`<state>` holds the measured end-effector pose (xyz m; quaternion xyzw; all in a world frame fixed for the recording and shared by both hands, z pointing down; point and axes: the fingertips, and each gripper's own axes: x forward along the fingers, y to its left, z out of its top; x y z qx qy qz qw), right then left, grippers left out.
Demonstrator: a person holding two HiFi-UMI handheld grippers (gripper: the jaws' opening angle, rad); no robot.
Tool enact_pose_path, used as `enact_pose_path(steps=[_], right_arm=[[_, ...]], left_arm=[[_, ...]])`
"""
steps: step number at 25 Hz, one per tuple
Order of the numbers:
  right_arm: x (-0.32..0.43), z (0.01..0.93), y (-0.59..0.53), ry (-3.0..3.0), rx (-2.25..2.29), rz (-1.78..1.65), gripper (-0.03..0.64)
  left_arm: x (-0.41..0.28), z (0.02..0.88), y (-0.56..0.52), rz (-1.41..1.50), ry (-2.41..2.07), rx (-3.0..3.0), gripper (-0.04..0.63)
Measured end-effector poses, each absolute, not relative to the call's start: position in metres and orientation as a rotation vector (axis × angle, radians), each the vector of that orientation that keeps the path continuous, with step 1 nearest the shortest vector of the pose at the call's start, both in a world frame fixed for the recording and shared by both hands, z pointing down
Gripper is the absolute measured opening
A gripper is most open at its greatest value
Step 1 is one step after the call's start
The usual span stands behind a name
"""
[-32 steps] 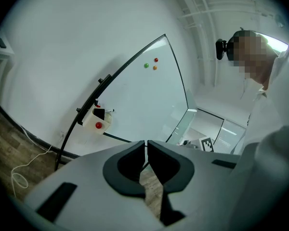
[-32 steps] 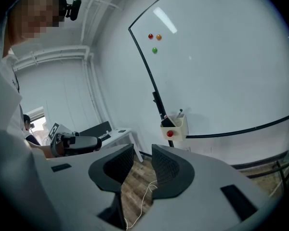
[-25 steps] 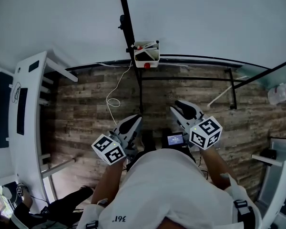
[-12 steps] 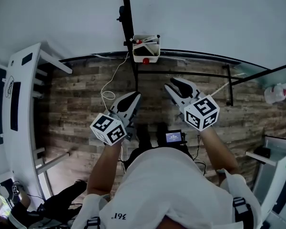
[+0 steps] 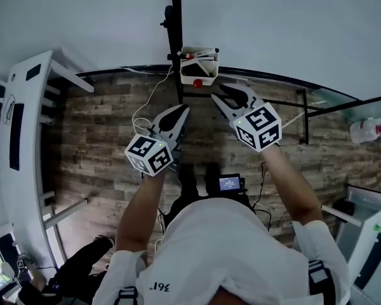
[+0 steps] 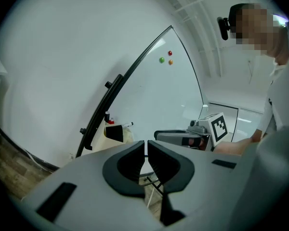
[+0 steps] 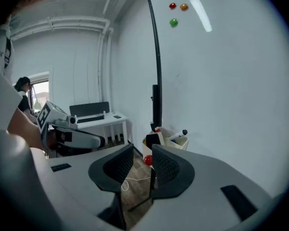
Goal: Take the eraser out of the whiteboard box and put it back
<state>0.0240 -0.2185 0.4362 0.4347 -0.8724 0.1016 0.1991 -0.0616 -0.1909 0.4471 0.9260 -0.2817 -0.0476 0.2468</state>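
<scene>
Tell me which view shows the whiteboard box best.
Head view: the whiteboard box shows whole from above, open top visible, nothing in front. The right gripper view shows it side-on, bottom hidden; the left gripper view shows only its upper part, small.

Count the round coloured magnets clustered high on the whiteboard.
3: a red magnet and an orange magnet side by side, and a green magnet just beneath the red one. Others may lie outside the views.

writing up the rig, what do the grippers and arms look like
The left gripper and right gripper are light grey with black jaws, each carrying a white cube of black square markers. The person wears a white short-sleeved shirt.
</scene>
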Motion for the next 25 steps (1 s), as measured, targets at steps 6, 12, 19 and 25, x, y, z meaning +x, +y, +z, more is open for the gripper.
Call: enact_pose_path(steps=[6,12,19,25], right_arm=[[0.010,0.444,-0.252,-2.404,1.126,0.191,0.144],[-0.002,0.457,-0.276,-2.361,1.049,0.141,0.174],[-0.011,0.467,-0.311,-2.263,0.938,0.018,0.228],[-0.027,0.472,-0.324,-2.215,0.817,0.006,0.247]], left_arm=[[-0.058,0.460,-0.213,-0.112,-0.800,2.529,0.040],[-0.056,0.473,-0.227,-0.067,-0.804,2.506,0.063],[-0.052,0.488,-0.236,-0.041,-0.790,2.459,0.092],[-0.047,0.493,-0.237,-0.024,-0.767,2.448,0.106]])
